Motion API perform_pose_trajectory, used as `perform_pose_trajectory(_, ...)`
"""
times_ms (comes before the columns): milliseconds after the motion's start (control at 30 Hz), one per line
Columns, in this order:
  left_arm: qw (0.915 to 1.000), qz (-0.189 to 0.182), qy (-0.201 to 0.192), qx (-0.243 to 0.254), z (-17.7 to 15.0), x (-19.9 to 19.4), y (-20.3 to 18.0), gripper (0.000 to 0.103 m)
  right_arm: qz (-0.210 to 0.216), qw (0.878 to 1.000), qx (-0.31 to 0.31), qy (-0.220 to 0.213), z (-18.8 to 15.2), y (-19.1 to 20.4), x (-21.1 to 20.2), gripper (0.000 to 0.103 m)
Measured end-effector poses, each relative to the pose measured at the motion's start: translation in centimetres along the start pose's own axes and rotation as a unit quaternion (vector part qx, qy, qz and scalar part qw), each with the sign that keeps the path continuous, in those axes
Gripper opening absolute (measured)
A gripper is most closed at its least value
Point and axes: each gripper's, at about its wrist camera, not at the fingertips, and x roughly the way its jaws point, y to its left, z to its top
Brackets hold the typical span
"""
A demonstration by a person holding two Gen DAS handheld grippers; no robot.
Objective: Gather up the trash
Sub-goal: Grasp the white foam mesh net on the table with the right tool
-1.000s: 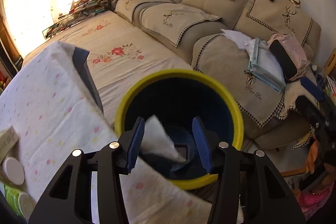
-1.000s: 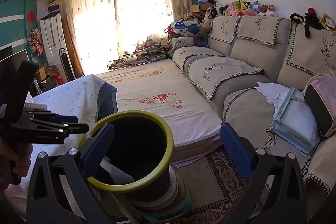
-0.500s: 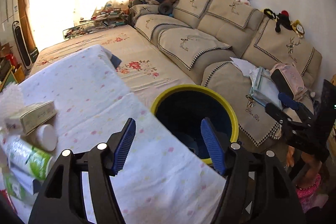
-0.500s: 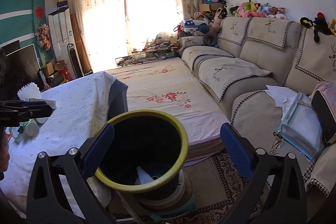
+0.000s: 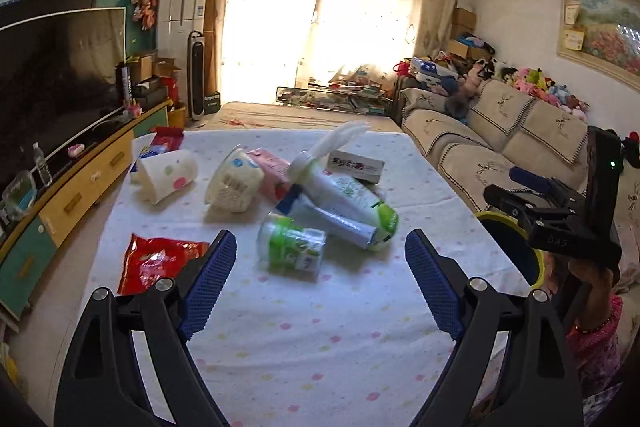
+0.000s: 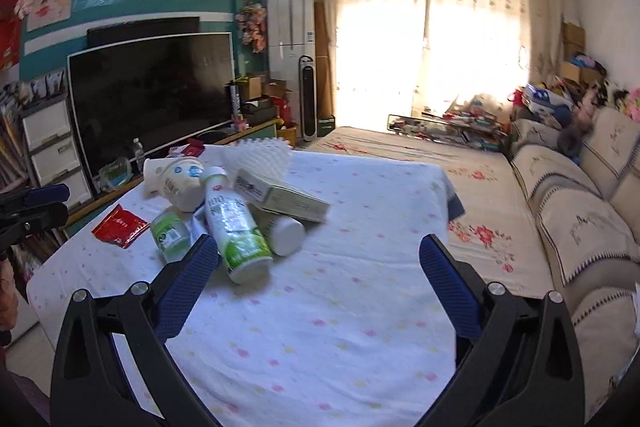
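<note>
Trash lies heaped mid-table on the dotted cloth (image 5: 320, 327): a small green-labelled jar (image 5: 292, 243), a big white and green bottle (image 5: 348, 195), a red wrapper (image 5: 160, 263), a dotted paper cup (image 5: 168, 173), a flat box (image 5: 356, 165) and white foam netting (image 6: 260, 155). My left gripper (image 5: 320, 239) hovers before the pile, its jaws opening, nothing between them. My right gripper (image 6: 319, 243) stands open and empty near the bottle (image 6: 236, 231). The yellow-rimmed bin (image 5: 500, 217) peeks out at the table's right edge, mostly hidden behind the right gripper's body (image 5: 552, 211).
A large TV (image 6: 152, 95) on a yellow and teal cabinet (image 5: 80, 183) runs along the left. A low bed with a floral cover (image 6: 460, 179) and a beige sofa (image 5: 500, 131) lie to the right. A person's hand and pink sleeve (image 5: 592, 311) hold the right gripper.
Both views swung from the bin round to the table's trash pile. The white paper left my left gripper and lies in the bin; the left jaws spread wider.
</note>
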Motion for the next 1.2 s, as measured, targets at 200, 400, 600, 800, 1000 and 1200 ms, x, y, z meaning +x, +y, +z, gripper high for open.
perform_pose_trajectory(200, 0.9994, -0.003, 0.002, -0.033, -1.5, -0.8, 3.9, 0.085, 0.046, 0.999, 0.005, 0.026, 5.3, 3.5, 7.1, 0.086)
perform_pose_trajectory(400, 0.9992, -0.009, 0.005, -0.038, -2.1, -0.4, 4.4, 0.085, 0.061, 0.989, 0.086, 0.101, 8.6, 3.5, 14.9, 0.086)
perform_pose_trajectory(600, 0.9988, -0.011, 0.011, -0.047, -2.5, 0.4, 5.2, 0.085, 0.053, 0.977, 0.144, 0.148, 8.9, 3.3, 18.8, 0.086)
perform_pose_trajectory(800, 0.9983, -0.012, 0.016, -0.056, -2.9, 1.0, 5.8, 0.085, 0.048, 0.976, 0.146, 0.157, 9.0, 3.9, 20.0, 0.022)
perform_pose_trajectory(1000, 0.9978, -0.014, 0.024, -0.06, -3.4, 1.5, 5.8, 0.085, 0.057, 0.979, 0.153, 0.12, 10.3, 3.7, 18.1, 0.013)
perform_pose_trajectory(1200, 0.9981, -0.015, 0.024, -0.055, -3.3, 1.5, 5.2, 0.085, 0.062, 0.988, 0.135, 0.047, 12.8, 3.5, 12.6, 0.013)
